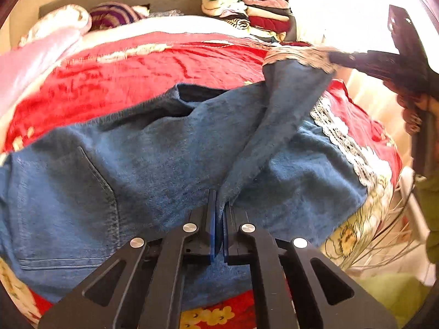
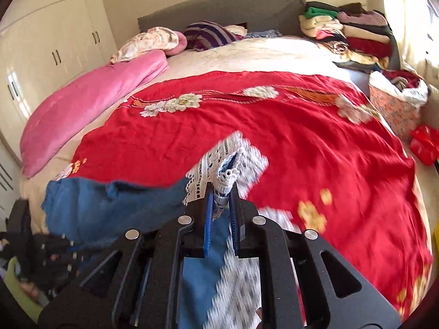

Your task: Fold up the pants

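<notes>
Blue denim pants [image 1: 131, 164] with white lace cuffs lie across a red embroidered bedspread [image 1: 137, 76]. My left gripper [image 1: 219, 208] is shut on a fold of one denim leg, which rises up and right to its lace cuff [image 1: 299, 56]. My right gripper [image 1: 365, 60] holds that cuff, lifted above the bed. In the right wrist view my right gripper [image 2: 222, 194] is shut on the lace cuff [image 2: 227, 164], with denim [image 2: 109, 205] hanging to the left and below. A second lace cuff [image 1: 343, 142] lies on the bed at the right.
A pink quilt [image 2: 82, 104] and pillows [image 2: 208, 35] lie at the head of the bed by a grey headboard [image 2: 219, 8]. A stack of folded clothes [image 2: 356, 33] sits at the far right corner. A patterned box [image 2: 395, 107] stands beside the bed. Wardrobes [image 2: 49, 41] line the left wall.
</notes>
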### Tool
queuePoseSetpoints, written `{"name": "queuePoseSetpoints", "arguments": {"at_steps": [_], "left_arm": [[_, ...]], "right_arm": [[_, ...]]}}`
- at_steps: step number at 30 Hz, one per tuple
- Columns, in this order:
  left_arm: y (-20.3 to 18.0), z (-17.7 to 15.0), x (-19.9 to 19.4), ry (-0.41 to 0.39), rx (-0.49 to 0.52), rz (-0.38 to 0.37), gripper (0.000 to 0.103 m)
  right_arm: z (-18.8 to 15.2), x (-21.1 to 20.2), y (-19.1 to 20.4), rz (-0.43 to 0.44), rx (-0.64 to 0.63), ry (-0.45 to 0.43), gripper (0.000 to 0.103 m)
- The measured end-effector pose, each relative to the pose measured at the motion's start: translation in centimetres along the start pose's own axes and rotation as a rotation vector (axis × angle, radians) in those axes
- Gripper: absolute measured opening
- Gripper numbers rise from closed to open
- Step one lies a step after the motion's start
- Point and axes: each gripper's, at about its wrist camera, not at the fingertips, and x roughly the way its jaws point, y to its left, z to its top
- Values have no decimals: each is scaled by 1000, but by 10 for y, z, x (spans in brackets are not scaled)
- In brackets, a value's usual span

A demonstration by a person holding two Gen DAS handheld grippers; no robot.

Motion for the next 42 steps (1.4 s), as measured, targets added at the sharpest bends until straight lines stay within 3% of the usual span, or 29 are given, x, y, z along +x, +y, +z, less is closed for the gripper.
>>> {"name": "queuePoseSetpoints", "arguments": {"at_steps": [7,15,30,32,34,36,39,42], "left_arm": [[-9,1,-18,-29,59,23,2],[-13,-13,-14,19,76,42,2],[-16,-29,-4,82,93,42,2],[-15,-30,-6,78,84,35,2],[-15,-30,-7,77,80,32,2],[-16,-31,-5,80,82,34,2],[-16,-30,-7,75,78,37,2],[-16,-29,-11,63,74,33,2]], "right_arm": [[-51,-42,-5,8,50,28,6],[-115,-39,-13,24,132,155,6],[-149,-34,-20,47,181,256,8],[-143,-47,-15,-3,114,227,13],[-135,-62,-2,-62,-7,149,25],[-129,-68,23,-79,-179,89,28],[-135,-55,65,-3,-404,102,30],[-151,-26,109,-35,-670,141,30]]}}
